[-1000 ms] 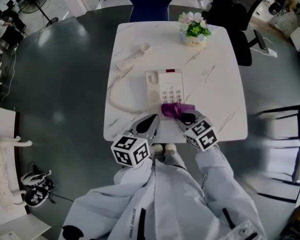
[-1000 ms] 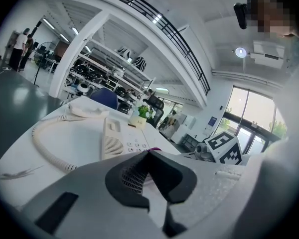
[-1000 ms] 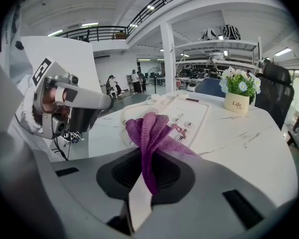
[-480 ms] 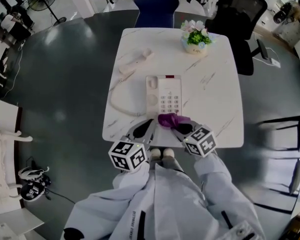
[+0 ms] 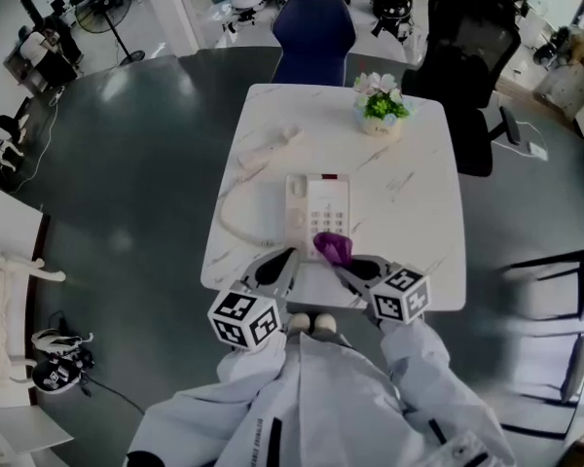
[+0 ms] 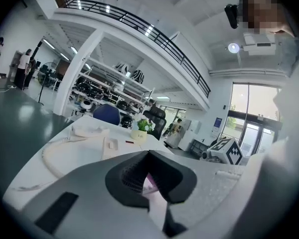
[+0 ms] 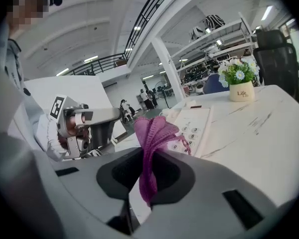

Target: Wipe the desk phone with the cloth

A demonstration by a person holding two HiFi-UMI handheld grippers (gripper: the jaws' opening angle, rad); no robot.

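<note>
White marble-patterned surface [image 5: 423, 232] at mid-task, read from the left: one handset [image 5: 270, 147] lies off its cradle, joined by one coiled cord [image 5: 236, 224] to the single desk phone [image 5: 317, 212] at the centre; the left claw [image 5: 275, 264] waits near the front edge with its jaws drawn together and nothing between them; just beside it the right claw [image 5: 355, 264] is clamped on the one purple cloth [image 5: 333, 248], which is bunched at the near end of the phone, by the keypad, though whether it touches the casing cannot be told; one pot of flowers [image 5: 382, 115] stands well apart at the far right corner. The wiping step looks to be in hand, and the next pass appears to call for pressing the cloth flat and sweeping it up over the keys, perhaps with the empty claw steadying the phone; two claws, two chairs beyond the far edge
</note>
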